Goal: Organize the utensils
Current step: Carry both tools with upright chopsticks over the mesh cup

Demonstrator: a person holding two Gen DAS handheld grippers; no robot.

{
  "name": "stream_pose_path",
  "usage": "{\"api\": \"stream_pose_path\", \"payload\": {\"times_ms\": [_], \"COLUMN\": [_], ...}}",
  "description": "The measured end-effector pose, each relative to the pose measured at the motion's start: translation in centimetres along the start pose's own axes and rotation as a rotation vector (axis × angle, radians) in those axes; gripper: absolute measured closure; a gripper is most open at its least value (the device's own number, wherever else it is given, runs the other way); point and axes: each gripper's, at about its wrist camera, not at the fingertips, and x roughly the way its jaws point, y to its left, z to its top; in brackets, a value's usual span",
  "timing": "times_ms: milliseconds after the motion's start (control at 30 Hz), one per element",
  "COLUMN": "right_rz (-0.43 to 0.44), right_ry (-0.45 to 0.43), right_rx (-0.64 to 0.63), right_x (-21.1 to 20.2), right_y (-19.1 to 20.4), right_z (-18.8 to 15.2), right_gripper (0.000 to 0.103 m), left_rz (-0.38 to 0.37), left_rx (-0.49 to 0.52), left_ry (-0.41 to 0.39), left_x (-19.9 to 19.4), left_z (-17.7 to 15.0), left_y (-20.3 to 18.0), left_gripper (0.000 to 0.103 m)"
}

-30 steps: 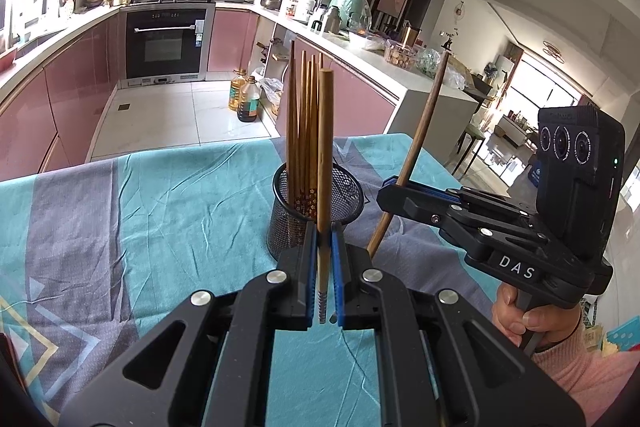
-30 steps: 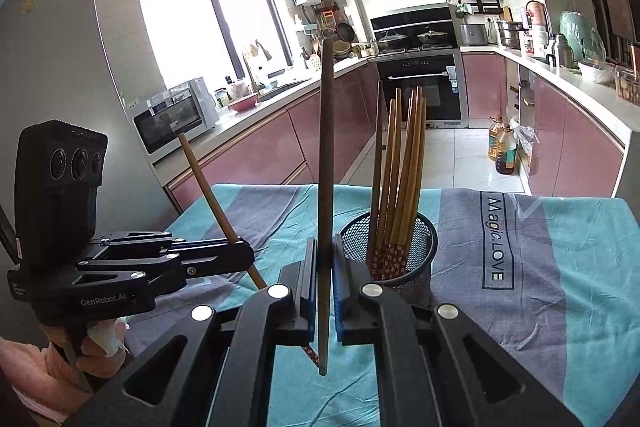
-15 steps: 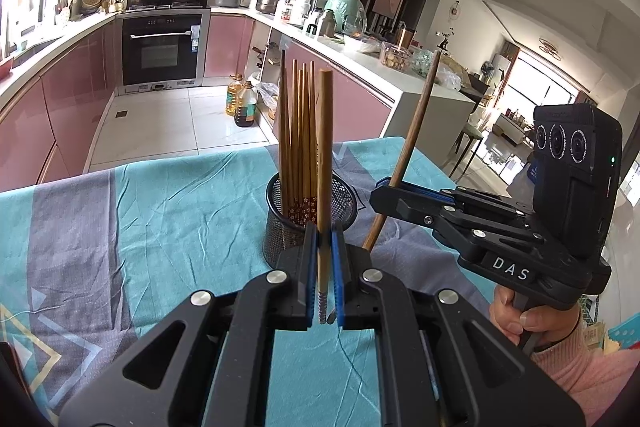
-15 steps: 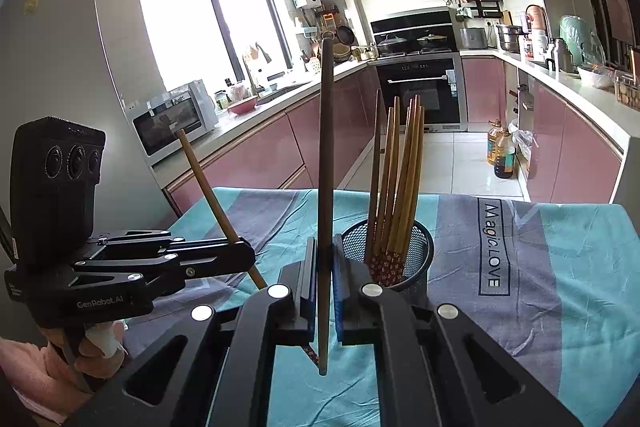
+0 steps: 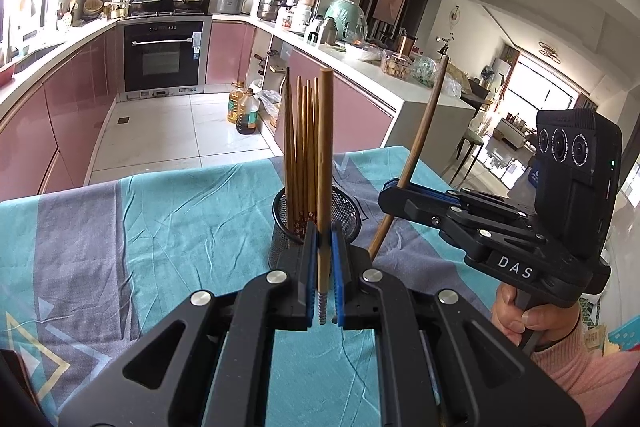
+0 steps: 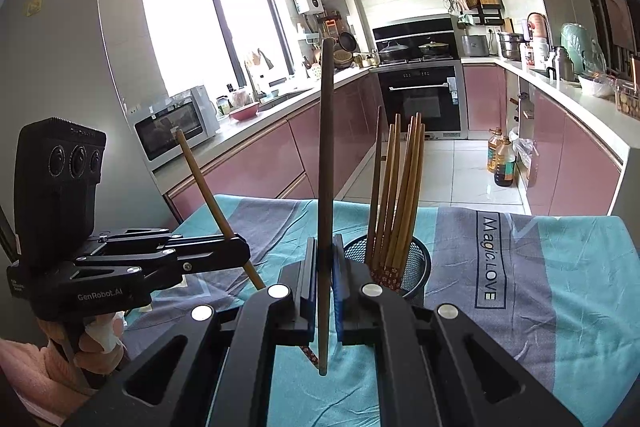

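Observation:
A black mesh cup point(image 5: 344, 215) stands on the table and holds several brown chopsticks point(image 5: 300, 147); it also shows in the right wrist view point(image 6: 416, 263). My left gripper point(image 5: 324, 259) is shut on an upright light brown chopstick point(image 5: 325, 155), just in front of the cup. My right gripper point(image 6: 324, 283) is shut on a darker chopstick point(image 6: 326, 155), held upright left of the cup. Each gripper shows in the other's view, the right one point(image 5: 394, 193) and the left one point(image 6: 236, 251), each with its chopstick tilted.
The table carries a teal and grey cloth point(image 5: 168, 227) with the print "Magic.LOVE" point(image 6: 490, 259). Beyond the far table edge lie the kitchen floor, pink cabinets and oil bottles point(image 5: 240, 111). A hand in a pink sleeve point(image 5: 532, 323) holds the right gripper.
Both grippers have lifted slightly with their chopsticks, and the cup sits a little lower and nearer in both views. Both stay shut.

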Motion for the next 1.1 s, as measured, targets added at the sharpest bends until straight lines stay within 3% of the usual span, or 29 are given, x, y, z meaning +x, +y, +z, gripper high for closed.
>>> {"api": "stream_pose_path", "payload": {"times_ms": [1100], "right_rz": [-0.006], "right_ry": [-0.09], "right_rx": [-0.057], "right_x": [-0.9], "right_y": [0.1], "right_z": [3.8], "right_gripper": [0.097], "left_rz": [-0.003], "left_rx": [0.041], "left_ry": [-0.124], "left_x": [-2.8], "left_z": [3.7], "left_y": [-1.4], "left_gripper": [0.095]}}
